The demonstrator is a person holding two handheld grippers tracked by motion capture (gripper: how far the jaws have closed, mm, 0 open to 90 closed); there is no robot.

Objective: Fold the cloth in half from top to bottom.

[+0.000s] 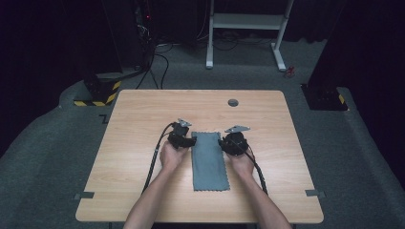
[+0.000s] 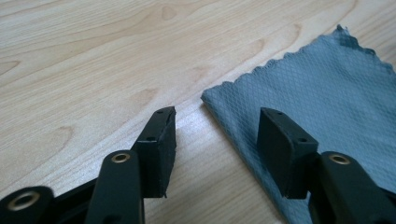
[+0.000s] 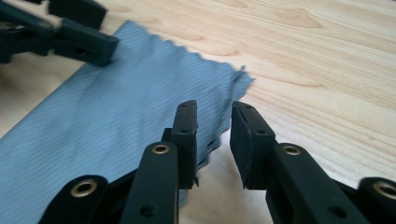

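A grey cloth (image 1: 209, 160) lies folded into a long strip on the wooden table (image 1: 143, 109), running from the middle toward the near edge. My left gripper (image 1: 192, 140) sits at the strip's far left corner. In the left gripper view its jaws stand open (image 2: 217, 126), one on bare wood and one over the cloth (image 2: 327, 93), astride the corner. My right gripper (image 1: 222, 142) is at the far right corner. Its jaws (image 3: 214, 116) hold a narrow gap just above the cloth's (image 3: 116, 93) scalloped edge, with nothing pinched. The left gripper (image 3: 79, 32) shows beyond it.
A round cable hole (image 1: 233, 102) lies in the table's far part. Tape marks (image 1: 84, 195) sit near both front corners. Behind the table are a white desk frame (image 1: 248, 28), floor cables and a yellow-black striped base (image 1: 98, 93).
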